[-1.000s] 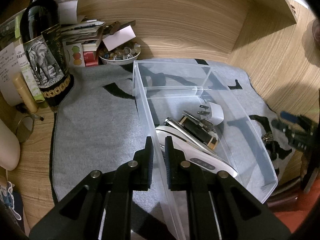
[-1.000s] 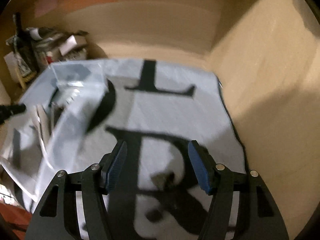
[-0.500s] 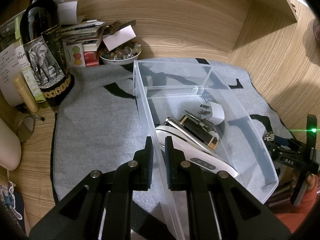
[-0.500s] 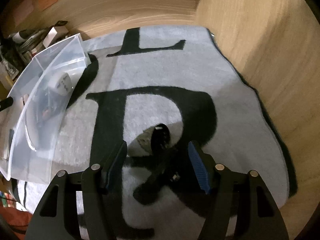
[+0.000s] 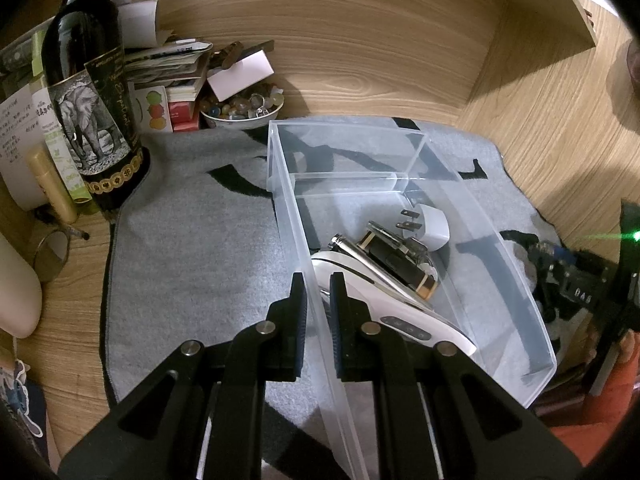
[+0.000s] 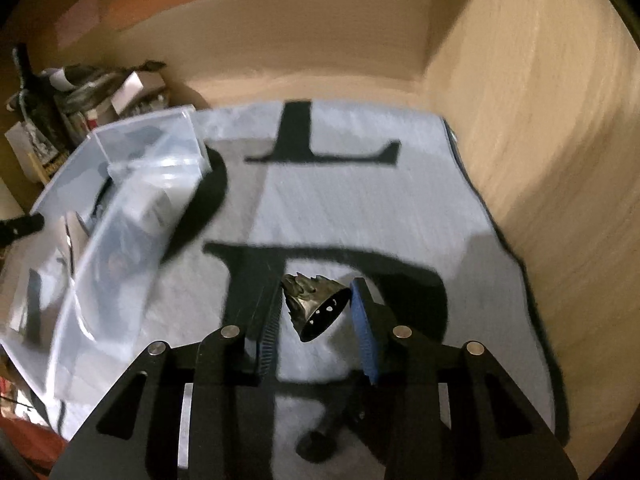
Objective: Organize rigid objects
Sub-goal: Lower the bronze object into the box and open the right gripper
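A clear plastic box stands on a grey mat. It holds a white plug adapter, a black and gold lighter-like piece, a metal rod and a white remote-like device. My left gripper is shut on the box's left wall. My right gripper has its jaws closing on a dark metal cone with a jagged rim; both pads touch it. The cone looks sharp while the mat behind it is blurred. The box lies to its left.
A dark bottle with an elephant label, a bowl of stones, stacked papers and a small mirror crowd the back left. Wooden walls close the back and right. A dark blob lies on the mat below the cone.
The right jaws have narrowed onto the dark cone, which lay on the mat half a second ago. The right view has swung and blurred. The left gripper and the box have not moved.
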Available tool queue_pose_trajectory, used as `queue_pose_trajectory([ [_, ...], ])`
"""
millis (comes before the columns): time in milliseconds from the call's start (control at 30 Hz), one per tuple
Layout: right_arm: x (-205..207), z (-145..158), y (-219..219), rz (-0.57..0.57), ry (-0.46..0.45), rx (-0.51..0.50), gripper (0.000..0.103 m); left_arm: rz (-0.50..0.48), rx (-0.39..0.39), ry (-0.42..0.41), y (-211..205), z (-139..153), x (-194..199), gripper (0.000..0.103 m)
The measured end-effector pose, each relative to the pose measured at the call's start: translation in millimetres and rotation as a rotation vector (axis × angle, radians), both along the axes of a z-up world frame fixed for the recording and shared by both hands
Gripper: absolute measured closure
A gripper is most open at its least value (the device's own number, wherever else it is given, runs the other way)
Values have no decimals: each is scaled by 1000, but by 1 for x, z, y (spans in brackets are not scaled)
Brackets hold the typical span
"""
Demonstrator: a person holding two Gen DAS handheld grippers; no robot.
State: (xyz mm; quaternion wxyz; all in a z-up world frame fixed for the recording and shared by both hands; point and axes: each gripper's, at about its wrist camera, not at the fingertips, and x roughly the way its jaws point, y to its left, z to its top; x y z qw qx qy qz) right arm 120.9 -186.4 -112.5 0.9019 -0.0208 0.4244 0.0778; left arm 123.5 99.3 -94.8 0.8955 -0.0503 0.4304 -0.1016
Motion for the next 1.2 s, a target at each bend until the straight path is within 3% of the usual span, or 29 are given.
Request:
queue_pose_trajectory([
  [633, 21, 49, 87, 267, -173, 71, 71, 6, 1, 1, 0, -1, 0, 93],
  [1200, 33, 30, 145, 454, -88, -7, 71, 6, -2, 1, 0, 0, 0, 93],
])
